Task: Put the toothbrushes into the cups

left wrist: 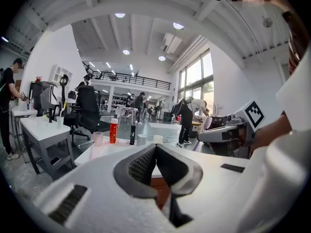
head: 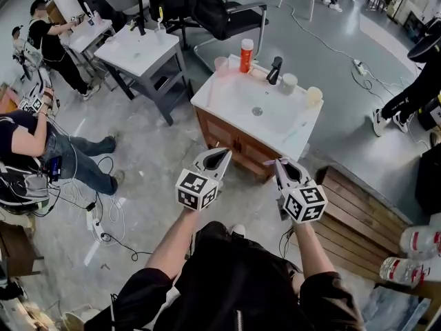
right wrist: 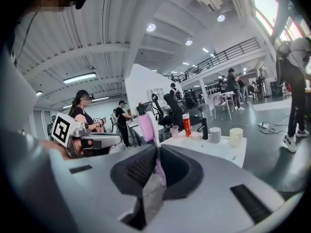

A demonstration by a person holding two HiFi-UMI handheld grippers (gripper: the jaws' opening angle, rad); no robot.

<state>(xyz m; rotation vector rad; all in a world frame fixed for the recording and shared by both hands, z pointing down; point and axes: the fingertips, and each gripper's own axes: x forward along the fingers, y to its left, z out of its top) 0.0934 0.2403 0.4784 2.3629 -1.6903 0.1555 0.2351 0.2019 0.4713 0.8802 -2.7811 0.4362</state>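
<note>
A white-topped sink vanity (head: 227, 98) stands ahead of me. Along its far edge stand a pink cup (head: 220, 63), a grey cup (head: 289, 83) and a cream cup (head: 314, 96). My right gripper (head: 279, 163) is shut on a pink toothbrush (right wrist: 147, 126), whose head sticks up above the jaws. My left gripper (head: 224, 152) is shut, and nothing shows between its tips. Both hang in the air short of the vanity's near edge. The same cups appear in the right gripper view: pink cup (right wrist: 174, 131), grey cup (right wrist: 215, 134), cream cup (right wrist: 235, 137).
An orange bottle (head: 246, 55) and a black faucet (head: 275, 69) stand among the cups. A second white table (head: 138, 47) and an office chair (head: 220, 9) are behind. A seated person (head: 41, 150) and floor cables lie left. A wooden pallet (head: 358, 219) is right.
</note>
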